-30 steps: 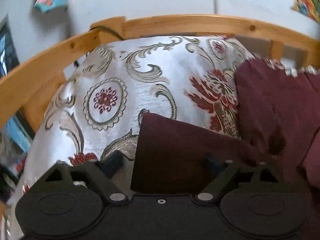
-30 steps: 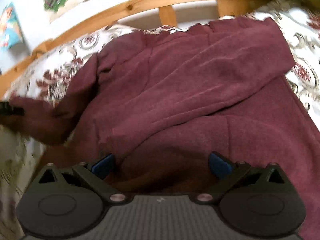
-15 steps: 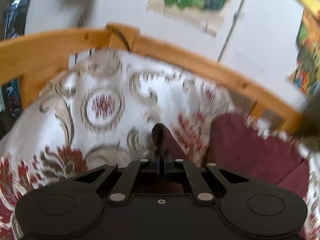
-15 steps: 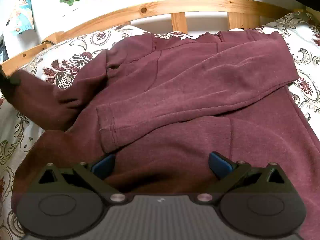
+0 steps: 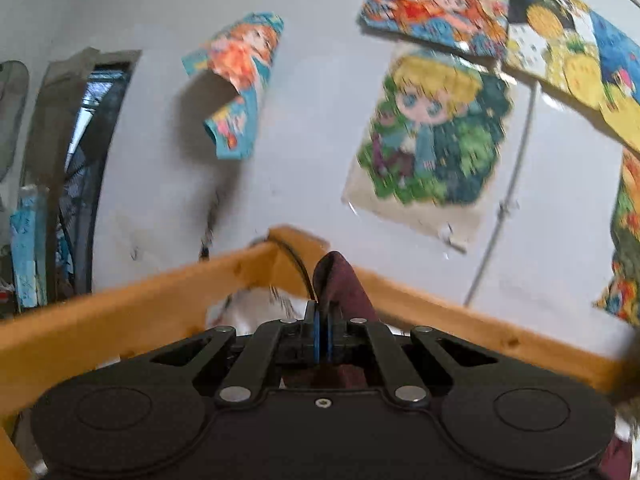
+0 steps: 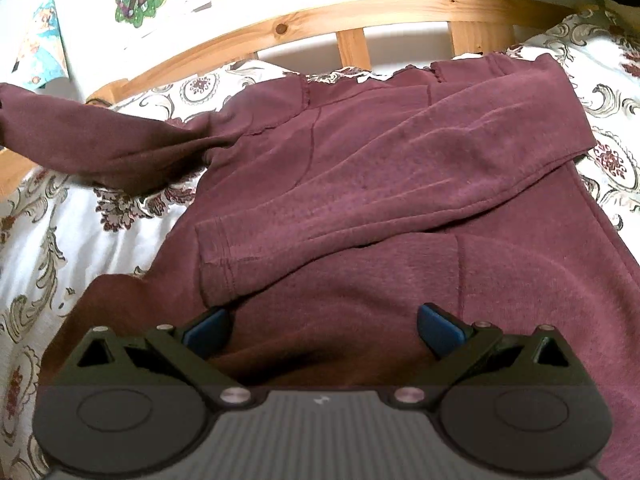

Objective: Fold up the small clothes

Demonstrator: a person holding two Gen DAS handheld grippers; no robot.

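The left gripper [image 5: 322, 320] has its blue pads pressed together on a fold of the dark maroon fleece sweatshirt [image 6: 400, 200]; a tongue of that maroon cloth [image 5: 334, 276] stands up just past the fingertips. In the right wrist view this is the sweatshirt's sleeve [image 6: 88, 136], raised clear of the bed and stretched out to the left edge of the picture. The right gripper [image 6: 322, 320] hangs over the lower part of the sweatshirt with its jaws spread wide, one blue pad on each side, and nothing is between them.

The sweatshirt lies flat in the middle of the bed, with its other sleeve [image 6: 400, 184] folded across the chest so that the ribbed cuff ends just above the right gripper's left pad. Beneath it lies a white bedspread with grey scrolls and dark red flowers [image 6: 80, 220], showing to the left and right of the sweatshirt. Beyond the sweatshirt's collar runs a pale pine bed rail with short slats [image 6: 352, 12], which meets a second rail at a corner [image 5: 280, 248] in the left wrist view. Behind the rail stands a white wall [image 5: 320, 120] bearing several bright cartoon posters [image 5: 432, 128], one of them curling off the wall [image 5: 240, 80]. A dark window or doorway [image 5: 92, 152] lies far left of the corner.
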